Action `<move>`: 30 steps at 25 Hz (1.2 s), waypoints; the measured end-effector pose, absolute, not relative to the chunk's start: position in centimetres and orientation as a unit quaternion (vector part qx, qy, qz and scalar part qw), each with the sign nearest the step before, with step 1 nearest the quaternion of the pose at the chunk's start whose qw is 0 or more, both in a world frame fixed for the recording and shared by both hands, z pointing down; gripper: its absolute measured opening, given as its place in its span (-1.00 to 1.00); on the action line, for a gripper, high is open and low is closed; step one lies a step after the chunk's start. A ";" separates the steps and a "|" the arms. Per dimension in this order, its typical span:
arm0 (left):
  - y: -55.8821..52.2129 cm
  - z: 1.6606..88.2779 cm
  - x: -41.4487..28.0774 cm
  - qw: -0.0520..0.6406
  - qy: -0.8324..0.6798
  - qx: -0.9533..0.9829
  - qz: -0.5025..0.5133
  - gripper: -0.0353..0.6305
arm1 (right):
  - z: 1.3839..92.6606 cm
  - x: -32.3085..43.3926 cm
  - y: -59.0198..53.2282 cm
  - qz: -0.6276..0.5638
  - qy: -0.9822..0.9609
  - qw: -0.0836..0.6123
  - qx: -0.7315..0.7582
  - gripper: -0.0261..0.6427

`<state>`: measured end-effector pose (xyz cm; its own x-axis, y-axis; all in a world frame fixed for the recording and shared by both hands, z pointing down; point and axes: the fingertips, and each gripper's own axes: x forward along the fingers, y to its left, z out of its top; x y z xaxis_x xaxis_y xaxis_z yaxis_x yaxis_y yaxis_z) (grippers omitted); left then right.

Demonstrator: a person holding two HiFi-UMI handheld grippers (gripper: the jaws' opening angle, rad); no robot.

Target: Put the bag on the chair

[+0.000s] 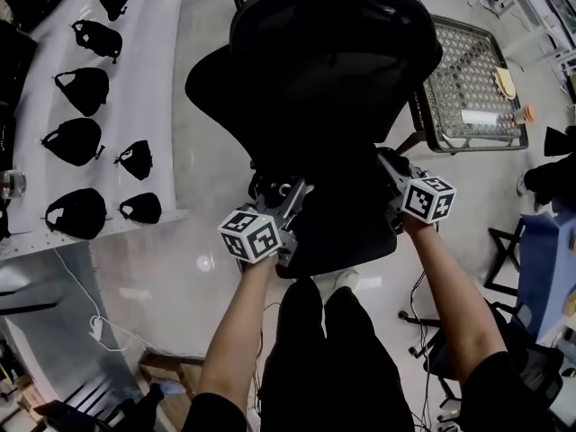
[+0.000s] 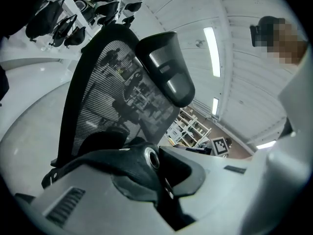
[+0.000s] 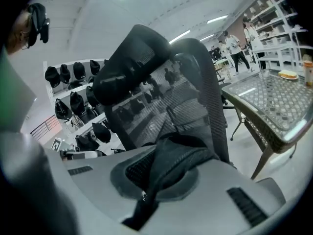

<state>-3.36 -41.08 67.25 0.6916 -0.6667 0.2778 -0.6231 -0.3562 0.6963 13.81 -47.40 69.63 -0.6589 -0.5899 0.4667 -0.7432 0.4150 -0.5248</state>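
A black office chair (image 1: 333, 70) with a mesh back and a headrest stands right below me. Both grippers hold the black bag (image 1: 346, 219) low over the seat, where it blends into the dark seat. My left gripper (image 1: 290, 201) is at the seat's left side, my right gripper (image 1: 392, 167) at its right. In the left gripper view the jaws (image 2: 159, 177) are shut on bag fabric with a metal eyelet (image 2: 151, 158), and the chair back (image 2: 110, 82) rises behind. In the right gripper view the jaws (image 3: 154, 180) are shut on a fold of the bag (image 3: 171, 163).
A white table (image 1: 157, 70) at the left carries several other black bags. A wicker table with a glass top (image 1: 477, 88) stands right of the chair. Cables (image 1: 99, 331) lie on the floor at the lower left. People (image 3: 234, 48) stand far off by shelves.
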 end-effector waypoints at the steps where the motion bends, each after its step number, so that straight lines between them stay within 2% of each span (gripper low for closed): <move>1: -41.3 67.9 -3.7 0.413 -0.393 0.822 -0.025 -0.80 | 70.4 13.6 -47.4 0.366 -0.834 0.109 0.399 -0.92; 12: -42.8 74.0 -4.7 0.448 -0.397 0.801 -0.009 -0.80 | 76.8 13.4 -48.8 0.376 -0.821 0.162 0.397 -0.92; 16: -43.4 75.1 -5.4 0.439 -0.404 0.802 -0.015 -0.80 | 77.9 12.8 -50.0 0.344 -0.836 0.179 0.388 -0.92; 20: -44.2 76.2 -5.5 0.425 -0.404 0.810 0.007 -0.80 | 78.8 12.3 -51.5 0.341 -0.836 0.184 0.389 -0.92; 25: -43.7 79.2 -4.9 0.440 -0.370 0.817 0.054 -0.79 | 80.3 11.3 -51.4 0.354 -0.823 0.198 0.398 -0.90; 27: -43.1 80.5 -5.2 0.447 -0.366 0.813 0.072 -0.76 | 81.2 10.6 -51.0 0.360 -0.820 0.203 0.397 -0.89; 30: -42.3 82.3 -5.4 0.464 -0.374 0.798 0.089 -0.60 | 82.8 10.4 -50.2 0.367 -0.814 0.224 0.391 -0.82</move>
<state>-5.45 -42.33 82.32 0.7048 -0.5138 0.4892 -0.6792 -0.2896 0.6744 10.36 -50.15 82.81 -0.5949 -0.4719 0.6507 -0.8000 0.4260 -0.4225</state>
